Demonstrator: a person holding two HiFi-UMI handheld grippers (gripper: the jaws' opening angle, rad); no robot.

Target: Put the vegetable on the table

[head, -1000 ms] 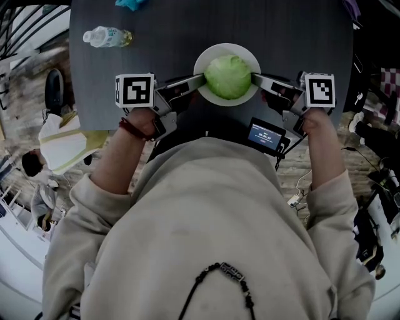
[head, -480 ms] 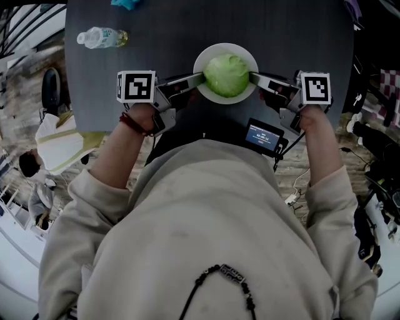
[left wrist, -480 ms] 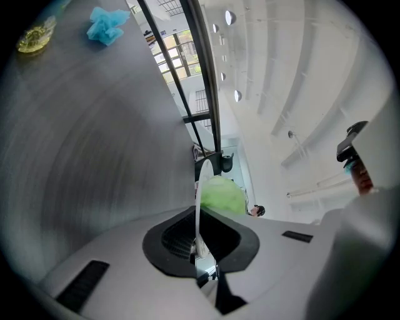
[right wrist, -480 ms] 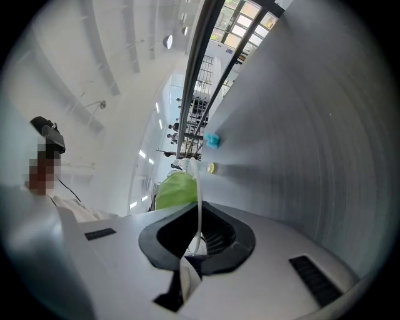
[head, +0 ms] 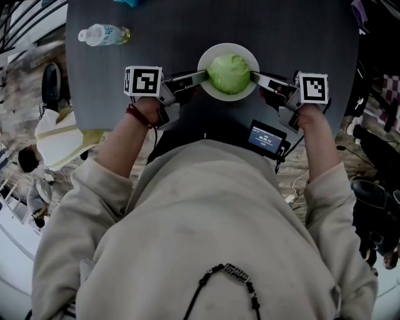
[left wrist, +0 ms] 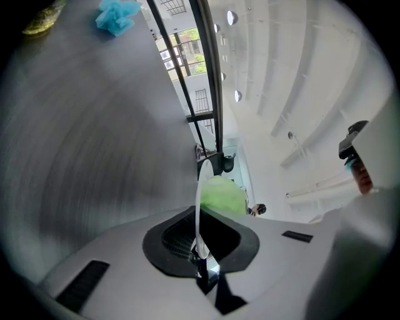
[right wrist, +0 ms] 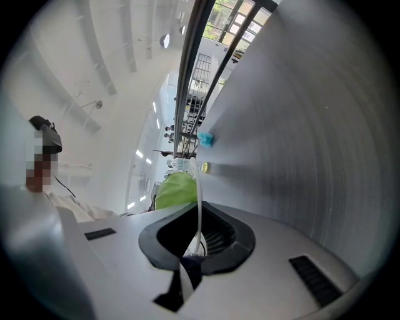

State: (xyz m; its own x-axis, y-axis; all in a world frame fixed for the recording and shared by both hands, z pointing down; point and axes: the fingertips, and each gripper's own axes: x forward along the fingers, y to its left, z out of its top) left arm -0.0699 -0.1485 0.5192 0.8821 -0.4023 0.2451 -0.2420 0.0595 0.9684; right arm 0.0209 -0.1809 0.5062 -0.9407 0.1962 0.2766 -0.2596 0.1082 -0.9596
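Note:
A green cabbage (head: 229,73) rests on a white plate (head: 210,90) over the near edge of the dark grey table (head: 187,31). My left gripper (head: 203,77) is shut on the plate's left rim, my right gripper (head: 253,75) on its right rim. In the left gripper view the plate's rim (left wrist: 197,206) runs edge-on into the jaws (left wrist: 201,253), with the cabbage (left wrist: 220,195) beyond. The right gripper view shows the plate rim (right wrist: 199,206) pinched the same way in its gripper (right wrist: 198,244), the cabbage (right wrist: 176,189) to its left.
A plastic bottle (head: 103,35) lies at the table's far left. A crumpled blue cloth (head: 128,3) sits at the far edge, also seen as blue cloth (left wrist: 116,15). A device with a lit screen (head: 267,136) hangs below my right gripper. People and chairs are on the floor at left.
Both grippers with the plate and cabbage have sunk toward the table. The grip on the rims is unchanged.

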